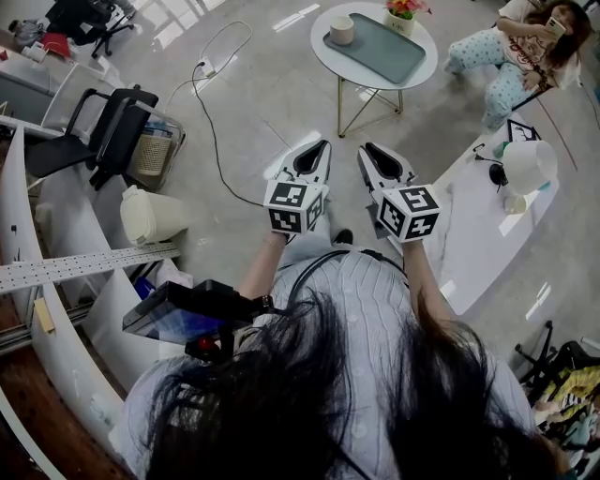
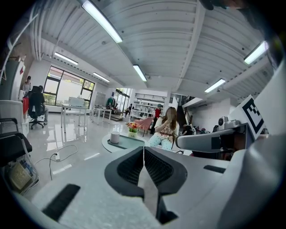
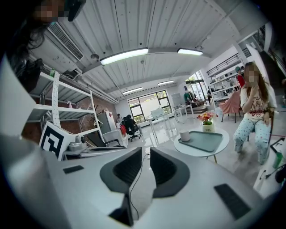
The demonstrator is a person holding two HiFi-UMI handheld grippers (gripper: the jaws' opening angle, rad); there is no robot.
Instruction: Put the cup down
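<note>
A pale cup [image 1: 342,30] stands on a grey-green tray [image 1: 384,52] on a small round white table [image 1: 326,58], a few steps ahead across the floor. It shows too as the cup [image 2: 115,137] in the left gripper view and the cup [image 3: 184,135] in the right gripper view. Both grippers are held side by side in front of the person, pointing toward that table. My left gripper [image 1: 319,145] [image 2: 143,148] has its jaws together and empty. My right gripper [image 1: 367,148] [image 3: 146,150] is shut with only a thin slit between the tips, holding nothing.
A pot of flowers [image 1: 403,11] sits on the round table beside the tray. A person sits on a chair [image 1: 511,56] to its right. A long white table [image 1: 473,234] lies on the right. On the left are a floor cable [image 1: 216,122], an office chair [image 1: 103,131] and a white bin [image 1: 150,216].
</note>
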